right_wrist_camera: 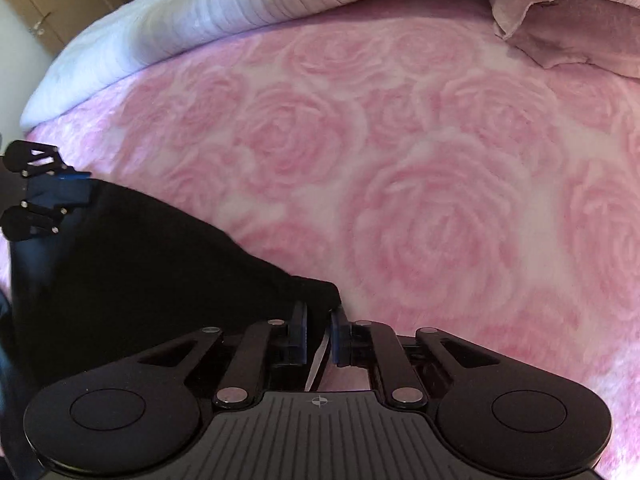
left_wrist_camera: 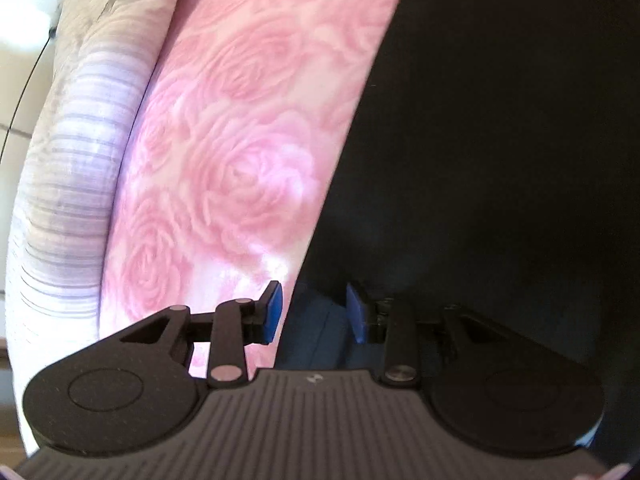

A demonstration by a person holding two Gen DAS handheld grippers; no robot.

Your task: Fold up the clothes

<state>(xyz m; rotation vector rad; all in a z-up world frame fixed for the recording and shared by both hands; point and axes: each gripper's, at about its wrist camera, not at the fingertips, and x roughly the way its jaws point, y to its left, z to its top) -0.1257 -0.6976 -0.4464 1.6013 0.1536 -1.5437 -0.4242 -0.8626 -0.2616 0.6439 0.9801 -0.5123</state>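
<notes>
Black garment (right_wrist_camera: 132,264): lifted above the pink rose bedspread (right_wrist_camera: 420,168), stretched between both grippers, not yet folded. Right gripper (right_wrist_camera: 319,334): pads nearly together, clamped on a garment corner. Left gripper (left_wrist_camera: 314,312): pads apart with dark fabric between them; grip firmness not determinable. Striped duvet (right_wrist_camera: 224,16) at far bed edge. Remaining, by estimate: all folds.

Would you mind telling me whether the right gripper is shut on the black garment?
Shut on it: the right gripper pinches a corner of the black fabric garment between nearly closed blue pads.
</notes>
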